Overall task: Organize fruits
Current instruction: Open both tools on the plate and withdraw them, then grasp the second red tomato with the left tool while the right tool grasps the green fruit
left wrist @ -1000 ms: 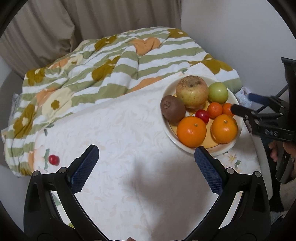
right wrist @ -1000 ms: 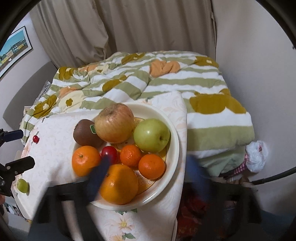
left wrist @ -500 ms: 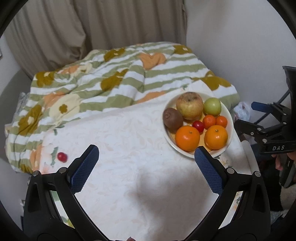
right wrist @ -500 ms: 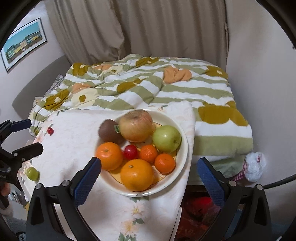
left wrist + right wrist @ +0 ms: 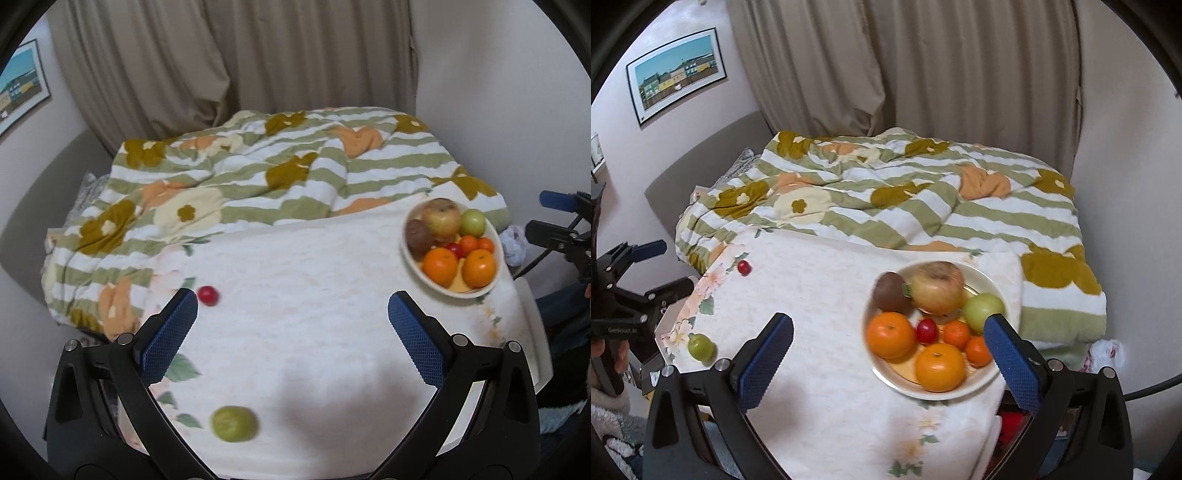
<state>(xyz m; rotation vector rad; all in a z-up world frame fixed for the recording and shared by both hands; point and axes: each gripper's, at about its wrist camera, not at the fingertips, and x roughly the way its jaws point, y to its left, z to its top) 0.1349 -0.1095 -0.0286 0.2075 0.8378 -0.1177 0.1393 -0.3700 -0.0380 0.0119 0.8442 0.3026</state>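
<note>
Soft cloth, glossy fruit, matt plastic

A matt floral cloth (image 5: 827,369) covers the counter; the bowl (image 5: 982,380) looks glazed and smooth; oranges (image 5: 940,365) shine; the tongs' pads (image 5: 168,339) are textured blue rubber on matt black plastic.

Each tool (image 5: 291,332) has black angular arms, silver screws and blue textured pads (image 5: 764,365).

One bowl (image 5: 991,282) holds eight fruits: two oranges (image 5: 891,335), two mandarins (image 5: 956,334), two apples (image 5: 937,287), one kiwi (image 5: 891,292), one cherry (image 5: 926,331). At nine o'clock on the counter (image 5: 820,306) lie one loose cherry (image 5: 744,267) and one lime (image 5: 701,347).
</note>
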